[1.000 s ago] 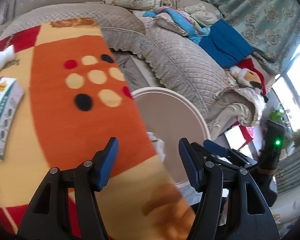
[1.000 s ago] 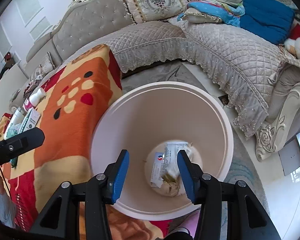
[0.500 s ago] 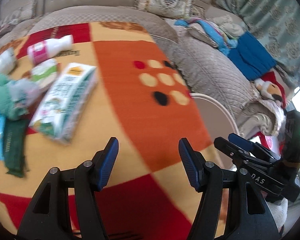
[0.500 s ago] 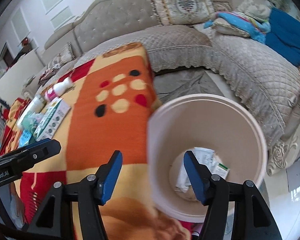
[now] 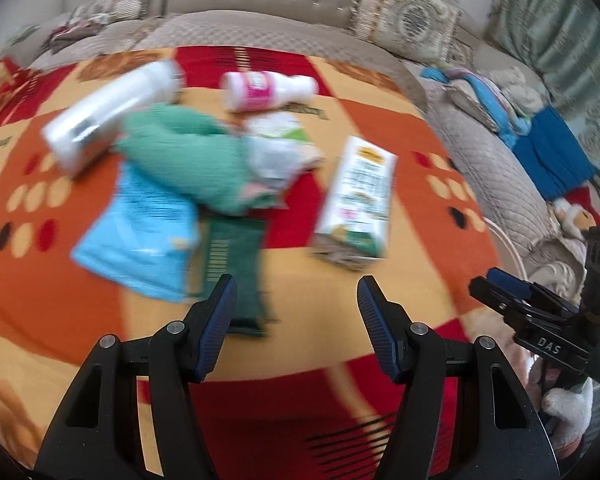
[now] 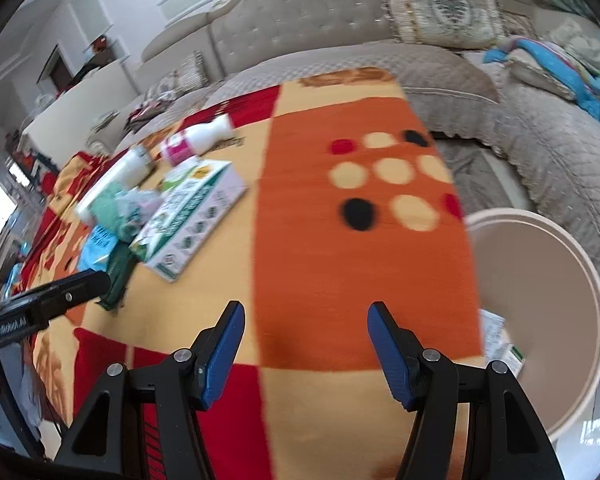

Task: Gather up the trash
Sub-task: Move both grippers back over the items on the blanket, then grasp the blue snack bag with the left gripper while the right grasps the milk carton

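Left hand-held gripper (image 5: 296, 300) released and empty above the near edge of the desk (image 5: 340, 292), right hand-held gripper (image 6: 304, 322) released too, trash pile with green-white carton (image 5: 354, 196), pink-labelled bottle (image 5: 266, 86), blue packet (image 5: 140, 236) toward the far left corner, white bin (image 6: 540, 300) beside the right edge, paper inside.

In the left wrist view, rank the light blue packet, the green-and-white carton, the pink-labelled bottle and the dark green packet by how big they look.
1. Light blue packet
2. Green-and-white carton
3. Dark green packet, though the left hand-held gripper's finger partly covers it
4. Pink-labelled bottle, farthest away, so possibly larger than it looks
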Tool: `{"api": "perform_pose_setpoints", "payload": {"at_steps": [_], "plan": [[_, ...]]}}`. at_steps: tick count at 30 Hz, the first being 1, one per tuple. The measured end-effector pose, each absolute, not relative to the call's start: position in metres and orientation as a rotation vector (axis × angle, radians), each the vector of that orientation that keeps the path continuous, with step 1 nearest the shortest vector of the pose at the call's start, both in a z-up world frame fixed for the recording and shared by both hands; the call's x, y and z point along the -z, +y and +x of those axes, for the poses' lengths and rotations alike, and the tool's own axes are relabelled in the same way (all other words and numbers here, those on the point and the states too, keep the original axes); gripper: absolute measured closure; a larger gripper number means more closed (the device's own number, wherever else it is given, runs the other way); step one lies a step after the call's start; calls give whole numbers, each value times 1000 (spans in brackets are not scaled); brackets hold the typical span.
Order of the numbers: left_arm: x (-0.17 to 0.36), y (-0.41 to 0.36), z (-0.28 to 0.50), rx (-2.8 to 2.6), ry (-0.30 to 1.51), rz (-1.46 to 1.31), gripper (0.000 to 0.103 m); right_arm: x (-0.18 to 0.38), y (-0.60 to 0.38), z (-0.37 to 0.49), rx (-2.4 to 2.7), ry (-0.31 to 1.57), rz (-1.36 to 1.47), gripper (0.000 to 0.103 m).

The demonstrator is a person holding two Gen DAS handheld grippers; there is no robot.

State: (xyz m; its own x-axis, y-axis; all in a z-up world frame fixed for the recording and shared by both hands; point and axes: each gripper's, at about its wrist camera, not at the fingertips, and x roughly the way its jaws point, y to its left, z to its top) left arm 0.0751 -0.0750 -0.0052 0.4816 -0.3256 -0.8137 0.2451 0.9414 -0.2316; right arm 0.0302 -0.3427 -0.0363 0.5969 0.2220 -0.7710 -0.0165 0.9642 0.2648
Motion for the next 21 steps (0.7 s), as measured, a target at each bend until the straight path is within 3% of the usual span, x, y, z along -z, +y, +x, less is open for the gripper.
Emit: {"api": "perform_pose_setpoints", "payload": {"at_steps": [10,21], "plan": [[11,12,116,262,1006,-171,37,36,-291,59,-231,951,242,41],[27,17,145,284,1043,-158,37,25,-251,118,-184,950,269,36]]}}
